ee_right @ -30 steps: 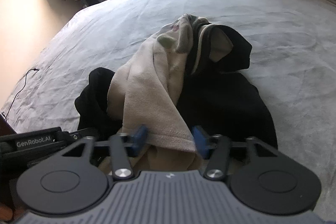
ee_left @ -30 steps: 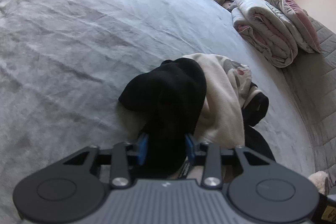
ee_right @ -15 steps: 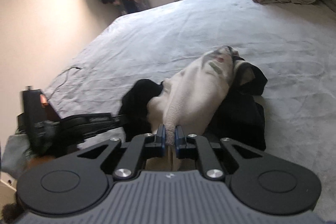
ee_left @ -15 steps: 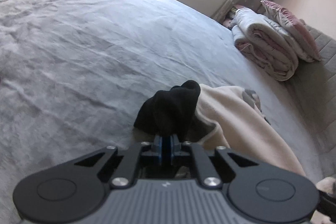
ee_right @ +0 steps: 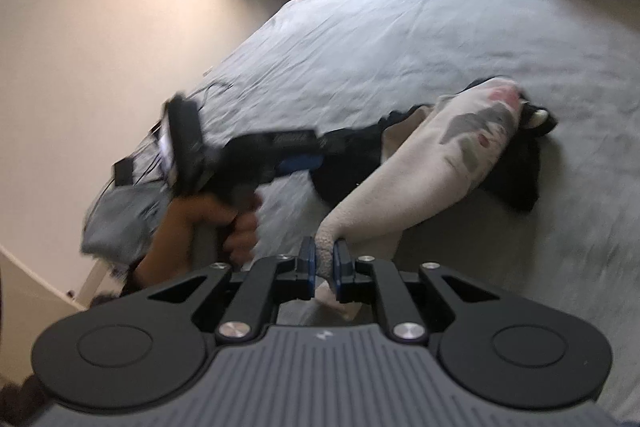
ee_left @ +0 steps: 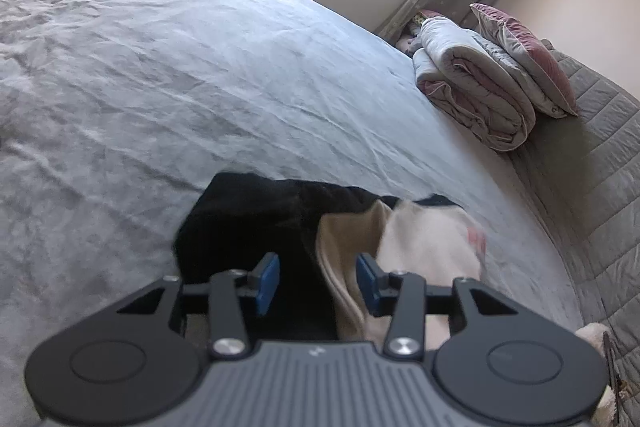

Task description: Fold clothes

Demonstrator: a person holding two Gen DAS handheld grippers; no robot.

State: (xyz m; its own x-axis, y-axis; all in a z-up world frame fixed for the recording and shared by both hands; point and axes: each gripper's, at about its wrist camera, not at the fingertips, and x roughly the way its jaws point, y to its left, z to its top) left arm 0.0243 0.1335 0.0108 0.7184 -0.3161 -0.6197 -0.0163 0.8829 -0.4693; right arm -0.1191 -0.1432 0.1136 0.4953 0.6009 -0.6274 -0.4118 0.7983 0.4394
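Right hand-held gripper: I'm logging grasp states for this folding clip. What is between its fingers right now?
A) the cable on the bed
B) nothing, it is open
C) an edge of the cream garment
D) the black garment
C: in the right wrist view the right hand-held gripper has its blue pads closed on a bunched edge of the cream garment, which stretches away from it to the pile on the bed.

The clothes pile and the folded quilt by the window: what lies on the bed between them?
Only bare bed sheet. In the left wrist view, nothing lies between the clothes pile and the folded quilt.
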